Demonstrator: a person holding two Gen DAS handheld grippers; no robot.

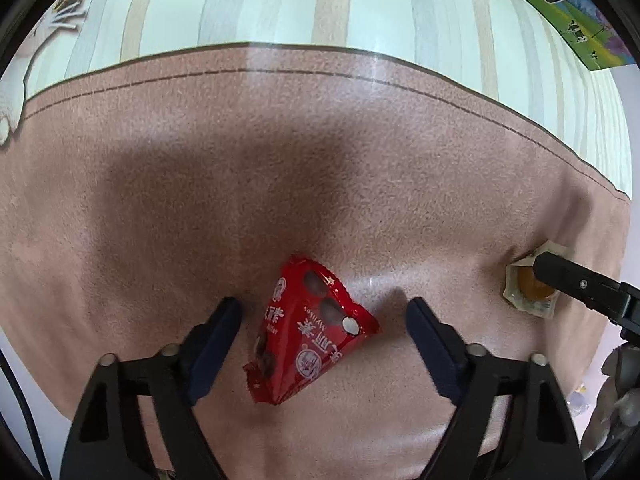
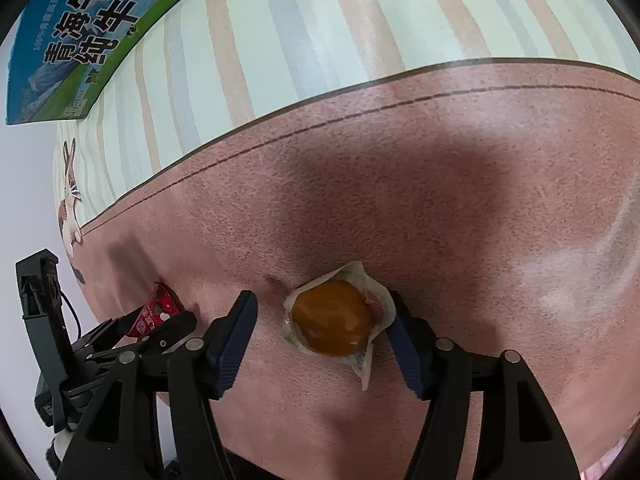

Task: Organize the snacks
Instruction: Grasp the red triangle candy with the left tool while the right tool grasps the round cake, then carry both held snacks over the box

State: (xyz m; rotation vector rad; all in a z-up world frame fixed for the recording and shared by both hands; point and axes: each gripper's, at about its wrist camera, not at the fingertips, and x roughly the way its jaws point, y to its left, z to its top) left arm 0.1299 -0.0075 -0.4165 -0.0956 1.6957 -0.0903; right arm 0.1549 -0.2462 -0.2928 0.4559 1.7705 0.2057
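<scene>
A red triangular snack packet (image 1: pixel 312 328) lies on the pink tablecloth (image 1: pixel 280 160). My left gripper (image 1: pixel 322 312) points down over it, one finger on each side, with a gap on both sides, so it is open. A small clear-wrapped snack with a round orange centre (image 2: pixel 332 320) lies to the right. My right gripper (image 2: pixel 322 304) straddles it; the right finger sits at the wrapper's edge, the left finger stands clear, so it is open. The left wrist view shows the orange snack (image 1: pixel 528 284) under a right-gripper finger (image 1: pixel 560 276). The right wrist view shows the red packet (image 2: pixel 160 308).
A green and blue milk carton (image 2: pixel 80 40) stands at the back on the striped part of the cloth (image 2: pixel 320 40); it also shows as the carton (image 1: pixel 560 8). A rabbit print (image 2: pixel 70 208) marks the cloth near the table's left edge.
</scene>
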